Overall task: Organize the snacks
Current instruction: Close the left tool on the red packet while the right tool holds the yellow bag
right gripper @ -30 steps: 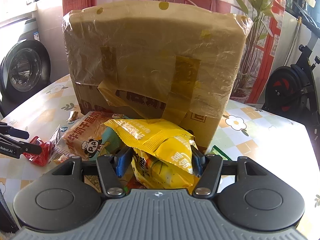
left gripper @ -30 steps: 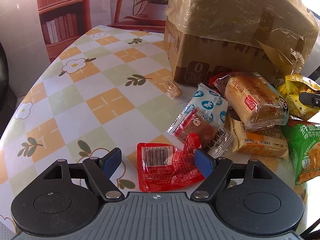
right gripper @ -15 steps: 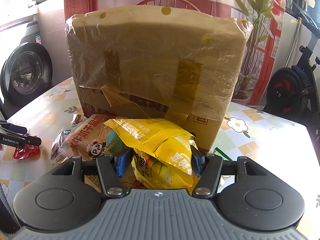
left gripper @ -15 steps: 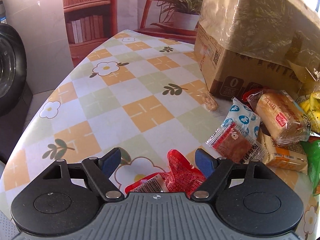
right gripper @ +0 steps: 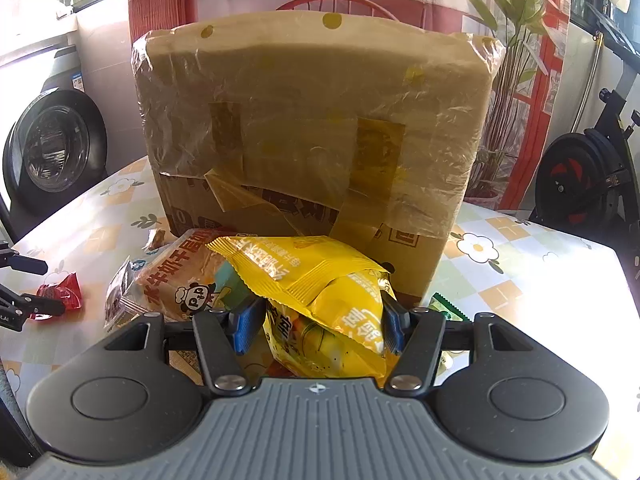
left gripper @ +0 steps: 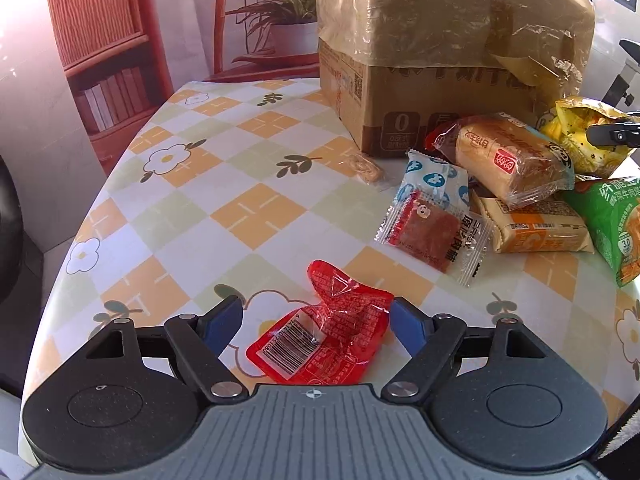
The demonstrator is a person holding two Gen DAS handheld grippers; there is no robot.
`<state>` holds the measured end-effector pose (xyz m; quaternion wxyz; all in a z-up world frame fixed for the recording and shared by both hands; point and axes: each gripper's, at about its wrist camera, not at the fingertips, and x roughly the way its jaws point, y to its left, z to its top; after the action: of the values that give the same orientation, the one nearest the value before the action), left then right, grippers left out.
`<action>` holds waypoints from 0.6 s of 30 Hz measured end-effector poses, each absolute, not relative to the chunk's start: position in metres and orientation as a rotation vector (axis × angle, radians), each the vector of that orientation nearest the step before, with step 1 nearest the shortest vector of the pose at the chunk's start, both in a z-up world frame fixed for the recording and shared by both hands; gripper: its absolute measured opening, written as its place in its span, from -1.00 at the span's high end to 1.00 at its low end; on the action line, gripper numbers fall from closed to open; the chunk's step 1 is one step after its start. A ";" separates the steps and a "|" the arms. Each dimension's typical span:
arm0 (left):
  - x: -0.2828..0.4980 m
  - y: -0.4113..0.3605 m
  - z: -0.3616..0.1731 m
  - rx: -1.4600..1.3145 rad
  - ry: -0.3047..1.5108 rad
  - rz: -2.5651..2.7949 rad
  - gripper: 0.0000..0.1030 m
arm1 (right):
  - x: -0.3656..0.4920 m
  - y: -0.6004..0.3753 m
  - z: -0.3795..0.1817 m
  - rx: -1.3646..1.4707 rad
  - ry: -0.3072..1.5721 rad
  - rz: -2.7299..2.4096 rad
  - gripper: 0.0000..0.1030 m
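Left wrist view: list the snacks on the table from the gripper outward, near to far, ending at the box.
Red packet between the open fingers → clear-wrapped jerky packet → white-and-blue packet → small wrapped biscuit → cardboard box.

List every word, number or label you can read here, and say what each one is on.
"0": printed panel low on the cardboard box.
"3.0": round badge on the green snack bag.
"原味肉脯": clear-edged jerky packet.
Barcode digits on the red packet: too small to read.
Chinese lettering on the bread pack: upside down, not reliably readable.
Chinese lettering on the yellow chip bag: creased, unreadable.
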<state>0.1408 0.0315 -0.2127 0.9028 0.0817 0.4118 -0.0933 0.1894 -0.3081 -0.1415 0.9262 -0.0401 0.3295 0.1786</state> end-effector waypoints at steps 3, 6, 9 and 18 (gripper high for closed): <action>0.151 0.032 -0.219 0.184 0.866 -0.162 -0.60 | 0.189 -0.306 -0.140 -0.095 0.674 0.370 -0.18; 0.154 0.034 -0.221 0.168 0.863 -0.146 -0.63 | 0.187 -0.307 -0.140 -0.095 0.675 0.367 -0.18; 0.150 0.040 -0.219 0.123 0.874 -0.125 -0.64 | 0.187 -0.308 -0.141 -0.095 0.677 0.362 -0.18; 0.142 0.033 -0.214 0.115 0.873 -0.182 0.02 | 0.187 -0.308 -0.141 -0.098 0.676 0.361 -0.18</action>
<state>0.1416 0.0326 -0.2136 0.9005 0.0557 0.4221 -0.0881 0.1871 -0.3076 -0.1411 0.9264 -0.0476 0.3295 0.1761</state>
